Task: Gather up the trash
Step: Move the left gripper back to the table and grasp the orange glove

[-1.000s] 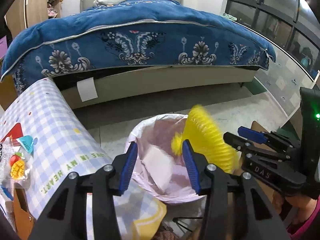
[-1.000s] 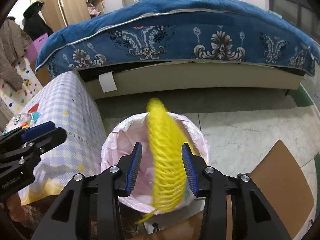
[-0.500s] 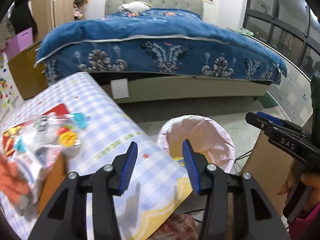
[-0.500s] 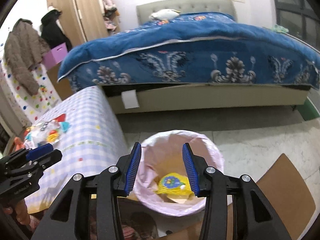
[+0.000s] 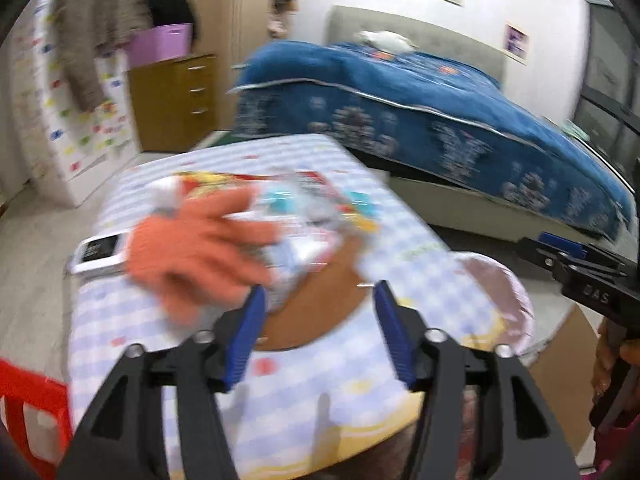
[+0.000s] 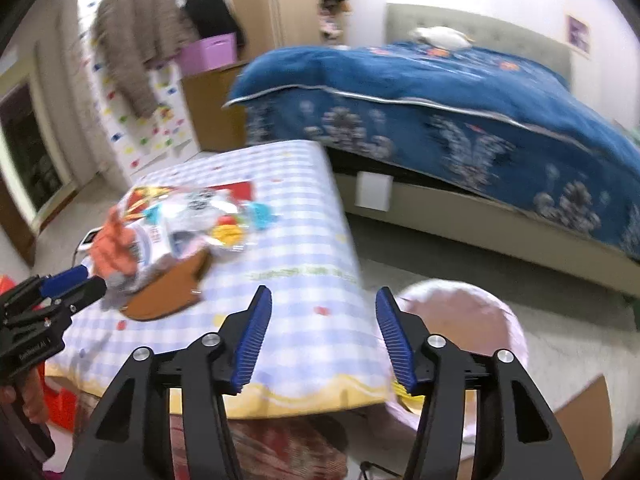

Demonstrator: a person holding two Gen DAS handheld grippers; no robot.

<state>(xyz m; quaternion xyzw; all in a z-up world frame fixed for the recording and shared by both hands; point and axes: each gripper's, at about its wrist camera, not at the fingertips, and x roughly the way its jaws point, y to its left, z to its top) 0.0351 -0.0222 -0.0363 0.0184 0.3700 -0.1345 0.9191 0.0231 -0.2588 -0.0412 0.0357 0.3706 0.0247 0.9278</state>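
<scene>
Left tongs (image 5: 318,334) and right tongs (image 6: 324,336) both empty, jaws opening, over the blue-checked cloth surface (image 6: 288,240). Pile of crinkly plastic wrappers (image 5: 296,224) and orange glove (image 5: 192,252) uncollected on it. Pink-lined trash bin (image 6: 460,312) just beside the surface; contents hidden. Most pickup remains.

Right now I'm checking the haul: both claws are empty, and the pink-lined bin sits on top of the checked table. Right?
Not quite. The pink-lined bin stands on the floor beside the checked table, as the right wrist view shows. Both the left claw and the right claw are indeed empty, jaws opening.
</scene>
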